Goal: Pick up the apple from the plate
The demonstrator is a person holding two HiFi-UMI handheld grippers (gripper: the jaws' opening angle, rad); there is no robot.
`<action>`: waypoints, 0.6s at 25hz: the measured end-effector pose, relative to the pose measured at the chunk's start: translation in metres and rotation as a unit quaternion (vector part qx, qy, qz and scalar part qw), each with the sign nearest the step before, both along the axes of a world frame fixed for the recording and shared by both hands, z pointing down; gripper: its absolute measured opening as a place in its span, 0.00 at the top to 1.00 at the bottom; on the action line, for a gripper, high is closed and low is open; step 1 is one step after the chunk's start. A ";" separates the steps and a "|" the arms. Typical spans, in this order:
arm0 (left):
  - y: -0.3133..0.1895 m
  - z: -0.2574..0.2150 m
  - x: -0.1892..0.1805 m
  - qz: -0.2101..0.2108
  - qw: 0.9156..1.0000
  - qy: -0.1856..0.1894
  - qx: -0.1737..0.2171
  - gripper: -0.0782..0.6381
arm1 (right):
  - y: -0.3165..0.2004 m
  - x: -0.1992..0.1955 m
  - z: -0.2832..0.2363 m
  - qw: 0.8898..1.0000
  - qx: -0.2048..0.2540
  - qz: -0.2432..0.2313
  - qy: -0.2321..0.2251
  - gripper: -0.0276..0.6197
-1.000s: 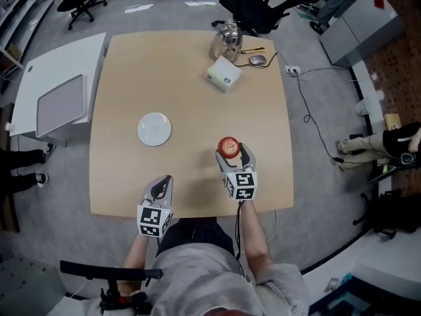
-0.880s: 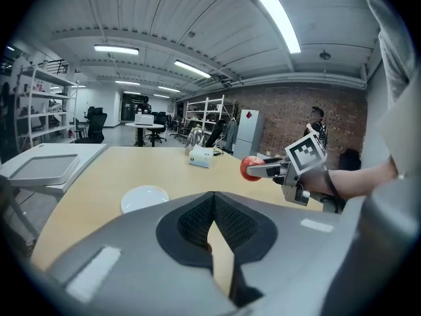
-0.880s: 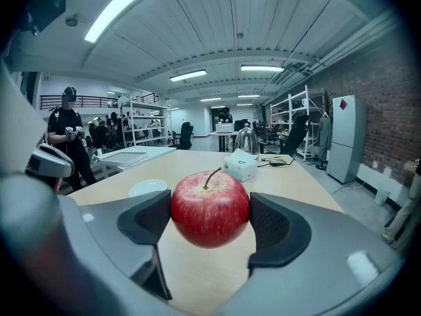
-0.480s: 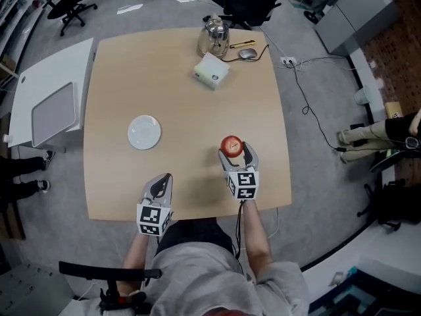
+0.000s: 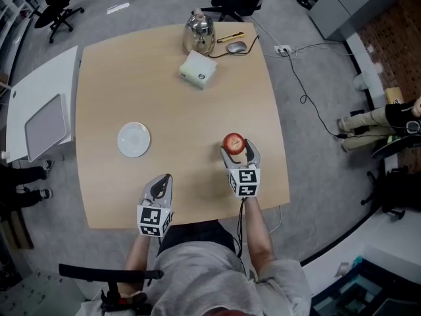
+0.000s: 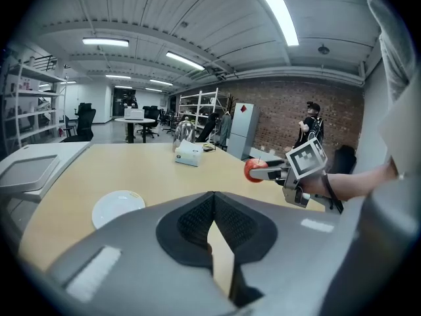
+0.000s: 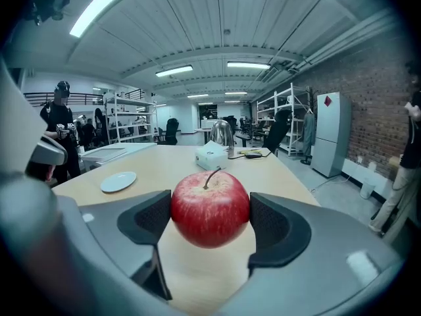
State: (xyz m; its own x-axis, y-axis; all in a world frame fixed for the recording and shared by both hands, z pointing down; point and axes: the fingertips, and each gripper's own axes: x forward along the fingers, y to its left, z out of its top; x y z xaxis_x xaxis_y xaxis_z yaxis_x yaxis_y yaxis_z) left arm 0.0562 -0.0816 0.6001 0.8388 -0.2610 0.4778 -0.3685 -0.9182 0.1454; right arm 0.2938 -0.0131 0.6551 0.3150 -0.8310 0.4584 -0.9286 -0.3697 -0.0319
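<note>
Right gripper view shows the right hand-held gripper (image 7: 210,219) clamping the apple (image 7: 210,206) above the desk (image 7: 209,278); the left hand-held gripper (image 6: 212,206) sits closed, plate (image 6: 118,207) ahead-left.

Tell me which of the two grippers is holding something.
The right gripper: its jaws are clamped on either side of the red apple. The left gripper has its jaws together with nothing between them.

Bright overhead strip lighting; fisheye edges; sharp focus.
</note>
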 end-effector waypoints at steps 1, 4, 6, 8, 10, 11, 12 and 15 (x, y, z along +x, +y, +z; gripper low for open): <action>0.000 0.001 0.004 0.002 1.000 -0.002 -0.001 0.86 | 0.001 0.005 0.002 1.000 0.000 0.003 -0.001 0.37; -0.002 0.004 0.015 0.005 1.000 -0.007 -0.004 0.86 | 0.001 0.020 0.010 1.000 -0.004 0.012 -0.002 0.37; -0.005 0.007 0.021 0.006 1.000 -0.011 -0.008 0.86 | 0.000 0.029 0.015 1.000 -0.008 0.017 -0.002 0.37; -0.007 0.011 0.025 0.006 1.000 -0.016 -0.012 0.86 | 0.000 0.037 0.020 1.000 -0.012 0.020 -0.002 0.37; -0.007 0.014 0.031 0.006 1.000 -0.020 -0.015 0.86 | 0.000 0.046 0.024 1.000 -0.015 0.023 -0.001 0.37; -0.008 0.015 0.034 0.007 1.000 -0.022 -0.016 0.86 | 0.000 0.050 0.026 1.000 -0.016 0.025 -0.001 0.37; -0.009 0.016 0.036 0.007 1.000 -0.024 -0.017 0.86 | -0.001 0.054 0.028 1.000 -0.017 0.026 -0.001 0.37; -0.014 0.020 0.044 0.009 0.999 -0.030 -0.021 0.86 | -0.005 0.065 0.035 0.999 -0.020 0.029 -0.006 0.37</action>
